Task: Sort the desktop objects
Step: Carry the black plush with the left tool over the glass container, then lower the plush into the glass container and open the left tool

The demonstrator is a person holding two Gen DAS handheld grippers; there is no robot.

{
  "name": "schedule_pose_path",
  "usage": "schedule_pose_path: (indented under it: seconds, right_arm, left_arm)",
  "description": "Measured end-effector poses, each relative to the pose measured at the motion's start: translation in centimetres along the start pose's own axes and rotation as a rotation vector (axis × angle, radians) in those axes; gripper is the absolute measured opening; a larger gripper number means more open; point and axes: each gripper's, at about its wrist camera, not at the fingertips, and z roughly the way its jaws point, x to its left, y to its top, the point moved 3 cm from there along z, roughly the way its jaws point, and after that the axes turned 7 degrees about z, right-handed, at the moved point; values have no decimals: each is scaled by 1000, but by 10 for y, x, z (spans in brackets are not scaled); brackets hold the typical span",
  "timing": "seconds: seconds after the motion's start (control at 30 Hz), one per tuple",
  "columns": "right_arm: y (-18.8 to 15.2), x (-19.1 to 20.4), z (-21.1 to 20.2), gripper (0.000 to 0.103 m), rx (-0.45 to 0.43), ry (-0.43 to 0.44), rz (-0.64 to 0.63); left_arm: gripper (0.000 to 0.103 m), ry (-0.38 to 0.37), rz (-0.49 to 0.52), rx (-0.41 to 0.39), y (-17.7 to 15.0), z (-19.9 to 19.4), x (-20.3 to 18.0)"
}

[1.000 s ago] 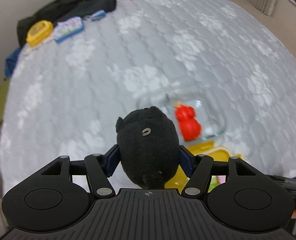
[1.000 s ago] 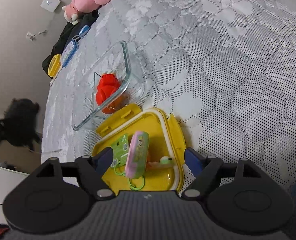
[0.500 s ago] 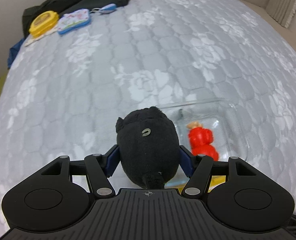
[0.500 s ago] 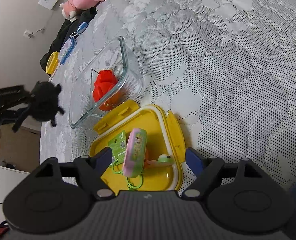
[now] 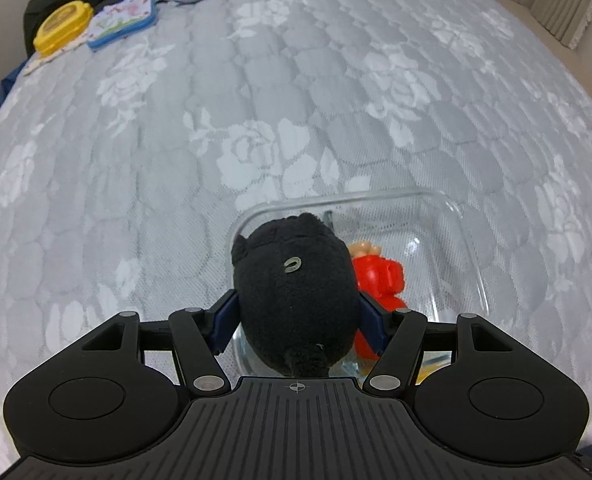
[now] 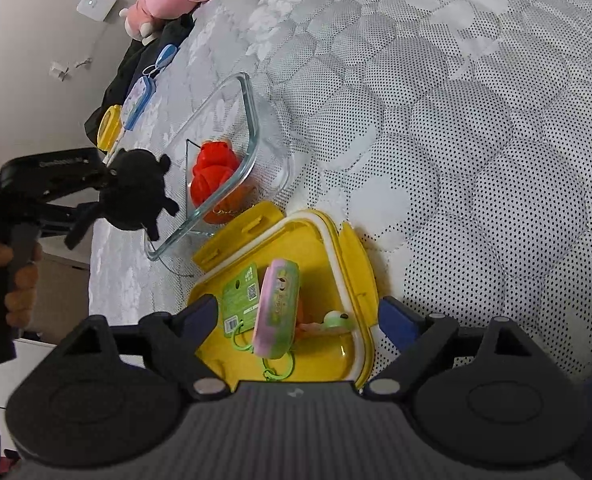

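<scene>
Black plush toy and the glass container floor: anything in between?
Nothing. In the right wrist view the black plush toy, clamped in the left tool, hangs beside the glass container; the red toy sits further in.

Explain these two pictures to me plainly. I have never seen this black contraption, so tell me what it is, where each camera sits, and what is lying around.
There is no robot: a person holds a hand-held two-finger gripper in each hand, each with a fisheye camera looking along its fingers.

Left wrist view: the left gripper is shut on a black plush toy above a clear glass container holding a red toy.

Right wrist view: the right gripper is open and empty over a yellow box holding a pink-green case and a green tag. It also shows the person's hand.

All lie on a grey floral quilt.
</scene>
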Motion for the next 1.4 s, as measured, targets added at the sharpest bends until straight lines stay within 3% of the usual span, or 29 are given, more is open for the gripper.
schedule_pose_path:
  seconds: [0.27,0.47,0.67,1.4]
  right_arm:
    - [0,8,-8,89,-27,64,-35]
    - [-7,12,-5,89,75,139,-37]
    - [-12,19,-8,90,77,132,-89]
    - [-14,19,-4,91,102,115,-92]
  left_arm:
    - [68,6,5,35,-7,16,-7]
    - [68,13,0,57,-9,22,-5]
    - [68,22,-23,69,-10,27,-3]
    - [71,21,-54,31,0,23,3]
